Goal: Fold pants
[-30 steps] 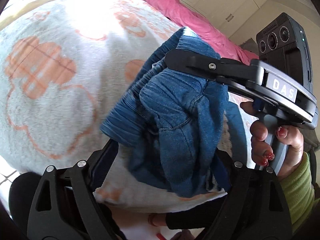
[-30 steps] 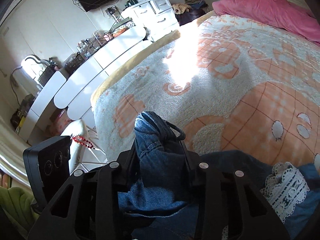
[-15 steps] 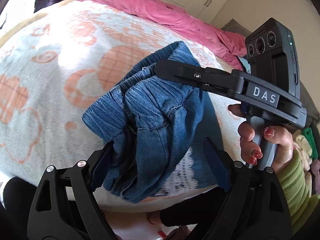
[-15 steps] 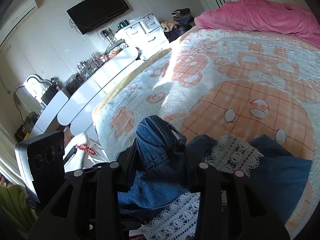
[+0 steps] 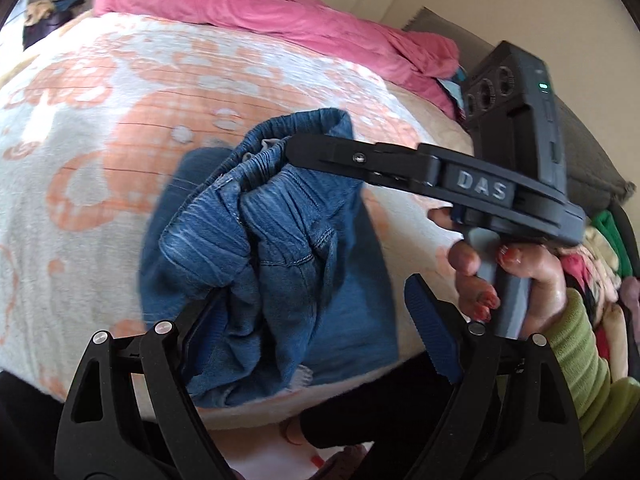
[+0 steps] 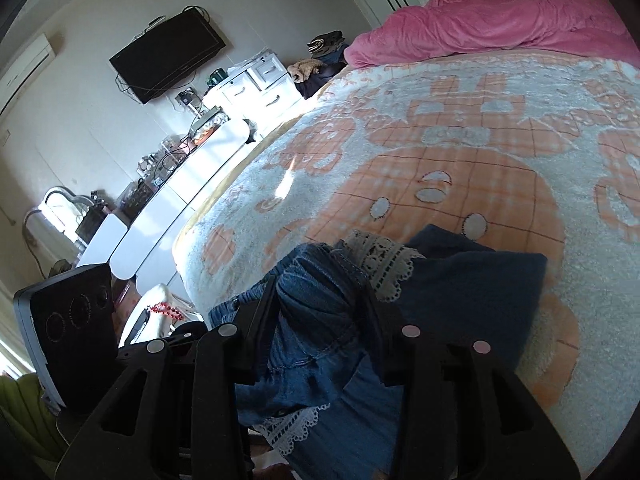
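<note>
Currently the denim pants lie bunched at the near edge of the bed, on a cream and orange patterned blanket. The left hand-held gripper has its fingers spread wide; denim lies against the left finger, while the right blue pad stands clear of the cloth, so no firm hold is evident. The right hand-held gripper is clamped tight on a gathered fold of the waistband, its fingers pressed into the fabric on both sides. The right hand grips its handle. White lace trim shows at the pant hems, one piece beyond the right fingers and one below them. A flat part of the pants extends onto the blanket toward the bed's centre. Beyond the denim the blanket runs unobstructed to the pink duvet at the far edge.
</note>
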Action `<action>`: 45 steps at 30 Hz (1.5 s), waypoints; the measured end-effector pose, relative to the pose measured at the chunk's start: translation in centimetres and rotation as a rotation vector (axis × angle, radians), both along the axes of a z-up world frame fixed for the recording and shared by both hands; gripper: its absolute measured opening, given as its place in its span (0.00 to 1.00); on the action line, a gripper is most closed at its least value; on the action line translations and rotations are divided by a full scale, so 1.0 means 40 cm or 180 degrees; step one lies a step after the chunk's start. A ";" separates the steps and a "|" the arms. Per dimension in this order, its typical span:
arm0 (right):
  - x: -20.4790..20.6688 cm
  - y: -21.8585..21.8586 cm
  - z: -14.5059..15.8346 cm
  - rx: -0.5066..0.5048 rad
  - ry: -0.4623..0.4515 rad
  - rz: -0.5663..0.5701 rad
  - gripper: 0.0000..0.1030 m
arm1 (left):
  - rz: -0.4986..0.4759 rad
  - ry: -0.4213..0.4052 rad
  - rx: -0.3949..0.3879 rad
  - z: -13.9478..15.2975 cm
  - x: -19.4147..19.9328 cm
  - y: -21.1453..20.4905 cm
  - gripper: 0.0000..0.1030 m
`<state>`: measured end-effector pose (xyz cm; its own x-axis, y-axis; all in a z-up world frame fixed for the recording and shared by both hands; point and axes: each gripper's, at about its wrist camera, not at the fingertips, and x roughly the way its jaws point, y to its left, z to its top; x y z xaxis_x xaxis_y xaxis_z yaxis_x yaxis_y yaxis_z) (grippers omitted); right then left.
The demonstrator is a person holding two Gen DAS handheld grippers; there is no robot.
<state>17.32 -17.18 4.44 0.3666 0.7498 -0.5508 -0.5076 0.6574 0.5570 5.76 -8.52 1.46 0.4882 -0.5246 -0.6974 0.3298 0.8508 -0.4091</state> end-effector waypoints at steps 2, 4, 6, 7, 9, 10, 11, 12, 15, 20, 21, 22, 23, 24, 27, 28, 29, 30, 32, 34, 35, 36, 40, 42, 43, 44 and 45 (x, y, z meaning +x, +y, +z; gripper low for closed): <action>-0.005 -0.038 -0.016 -0.0006 0.0063 -0.0136 0.41 | -0.0121 0.0033 -0.0028 -0.014 -0.004 -0.017 0.76; -0.008 -0.078 -0.028 -0.0028 0.0097 -0.0298 0.43 | -0.0229 0.0093 -0.0097 -0.025 -0.003 -0.032 0.76; -0.013 -0.108 -0.029 -0.0044 0.0114 -0.0435 0.53 | -0.0342 0.0140 -0.0151 -0.039 -0.006 -0.049 0.77; -0.017 -0.111 -0.027 -0.0040 0.0111 -0.0455 0.55 | -0.0372 0.0152 -0.0161 -0.045 -0.007 -0.053 0.77; -0.031 -0.104 -0.023 -0.0097 0.0103 -0.0435 0.61 | -0.0435 0.0193 -0.0130 -0.062 -0.007 -0.069 0.77; -0.038 -0.088 -0.027 -0.0220 0.0102 -0.0395 0.61 | -0.0445 0.0195 -0.0095 -0.069 -0.006 -0.076 0.77; -0.040 -0.074 -0.034 -0.0362 0.0105 -0.0366 0.61 | -0.0444 0.0205 -0.0067 -0.074 -0.002 -0.078 0.77; -0.045 -0.059 -0.042 -0.0507 0.0104 -0.0374 0.61 | -0.0441 0.0217 -0.0077 -0.077 -0.001 -0.074 0.77; -0.037 -0.058 -0.091 -0.1089 0.0100 -0.0513 0.63 | -0.0421 0.0193 -0.0097 -0.071 -0.003 -0.061 0.77; -0.035 -0.094 -0.111 -0.0926 0.0186 -0.0615 0.67 | -0.0227 0.0091 -0.0041 -0.051 -0.014 -0.025 0.82; -0.043 -0.098 -0.101 -0.0878 0.0136 -0.0619 0.69 | -0.0198 0.0054 -0.0021 -0.045 -0.018 -0.017 0.84; -0.046 -0.102 -0.086 -0.0830 0.0113 -0.0641 0.69 | -0.0158 -0.0001 0.0019 -0.037 -0.017 -0.008 0.84; -0.053 -0.112 -0.071 -0.0779 0.0064 -0.0685 0.69 | -0.0132 -0.0031 0.0035 -0.027 -0.035 0.001 0.85; -0.063 -0.122 -0.055 -0.0746 0.0005 -0.0730 0.69 | -0.0095 -0.0068 0.0048 -0.020 -0.033 0.012 0.86; -0.100 -0.141 -0.004 -0.0691 -0.0191 -0.0786 0.72 | 0.0049 -0.0158 0.0170 -0.004 -0.019 0.036 0.88; -0.123 -0.145 0.016 -0.0667 -0.0300 -0.0791 0.73 | 0.0087 -0.0179 0.0212 -0.001 -0.024 0.043 0.89; -0.133 -0.146 0.026 -0.0656 -0.0360 -0.0784 0.75 | 0.0147 -0.0208 0.0267 -0.001 -0.023 0.058 0.89; -0.158 -0.145 0.042 -0.0651 -0.0463 -0.0772 0.77 | 0.0200 -0.0228 0.0300 0.000 -0.017 0.068 0.89; -0.190 -0.139 0.061 -0.0670 -0.0593 -0.0758 0.79 | 0.0258 -0.0224 0.0355 -0.002 -0.006 0.083 0.90; -0.223 -0.130 0.072 -0.0683 -0.0689 -0.0724 0.79 | 0.0301 -0.0195 0.0407 -0.006 0.007 0.100 0.90; -0.240 -0.122 0.076 -0.0700 -0.0740 -0.0693 0.79 | 0.0318 -0.0186 0.0426 -0.009 0.016 0.107 0.90; -0.258 -0.110 0.078 -0.0711 -0.0777 -0.0634 0.79 | 0.0334 -0.0180 0.0436 -0.010 0.022 0.114 0.90; -0.318 -0.054 0.065 -0.0848 -0.0862 -0.0400 0.79 | 0.0378 -0.0156 0.0466 -0.013 0.043 0.141 0.90; -0.343 -0.019 0.053 -0.0959 -0.0906 -0.0274 0.79 | 0.0405 -0.0150 0.0473 -0.013 0.055 0.154 0.90; -0.352 0.005 0.043 -0.1058 -0.0930 -0.0214 0.79 | 0.0414 -0.0144 0.0477 -0.015 0.062 0.159 0.90; -0.359 0.027 0.035 -0.1135 -0.0949 -0.0169 0.79 | 0.0426 -0.0134 0.0483 -0.018 0.074 0.162 0.90; -0.364 0.051 0.024 -0.1194 -0.0955 -0.0093 0.79 | 0.0430 -0.0133 0.0475 -0.019 0.084 0.165 0.90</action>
<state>2.76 -15.16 5.41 0.5687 0.5065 -0.6481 -0.5879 0.8014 0.1105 9.12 -1.92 0.69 0.5772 -0.3447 -0.7403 0.2227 0.9386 -0.2634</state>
